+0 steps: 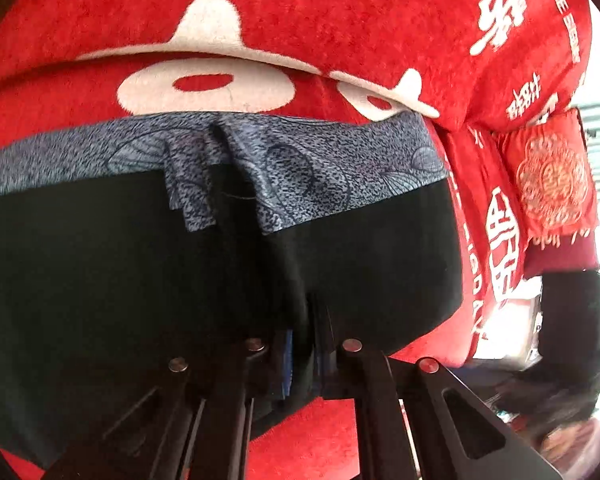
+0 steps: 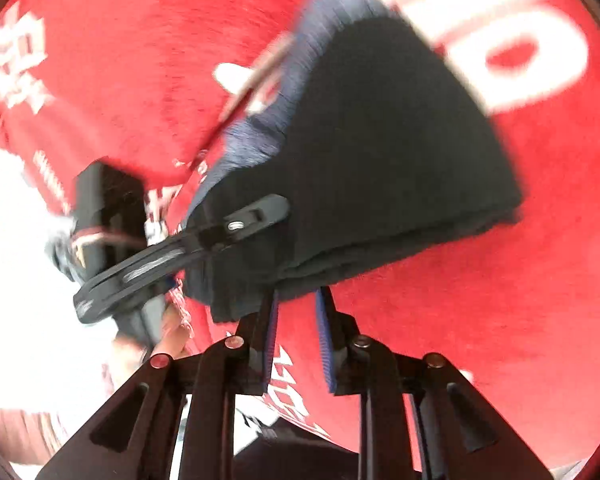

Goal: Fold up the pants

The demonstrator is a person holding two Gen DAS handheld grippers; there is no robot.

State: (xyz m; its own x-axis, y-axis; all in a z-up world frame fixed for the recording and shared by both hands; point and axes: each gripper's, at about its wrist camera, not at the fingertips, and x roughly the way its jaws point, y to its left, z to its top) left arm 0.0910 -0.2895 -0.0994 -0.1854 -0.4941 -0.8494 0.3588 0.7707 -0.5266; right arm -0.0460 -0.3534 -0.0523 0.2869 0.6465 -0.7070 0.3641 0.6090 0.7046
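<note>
The black pants (image 1: 112,264) with a blue-grey patterned lining band (image 1: 308,160) lie folded on a red cloth with white characters (image 1: 340,20). My left gripper (image 1: 300,344) is shut on a bunched fold of the black fabric at the near edge. In the right wrist view the folded pants (image 2: 388,152) lie in a stack, and my left gripper (image 2: 268,210) shows pinching their left edge. My right gripper (image 2: 298,304) is open, its blue-padded fingers (image 2: 324,340) just at the stack's near edge, holding nothing.
The red cloth (image 2: 500,300) covers the whole work surface. A red embroidered cushion (image 1: 552,180) and dark clutter (image 1: 572,340) sit off the right edge. The cloth's edge drops away at the left of the right wrist view (image 2: 28,160).
</note>
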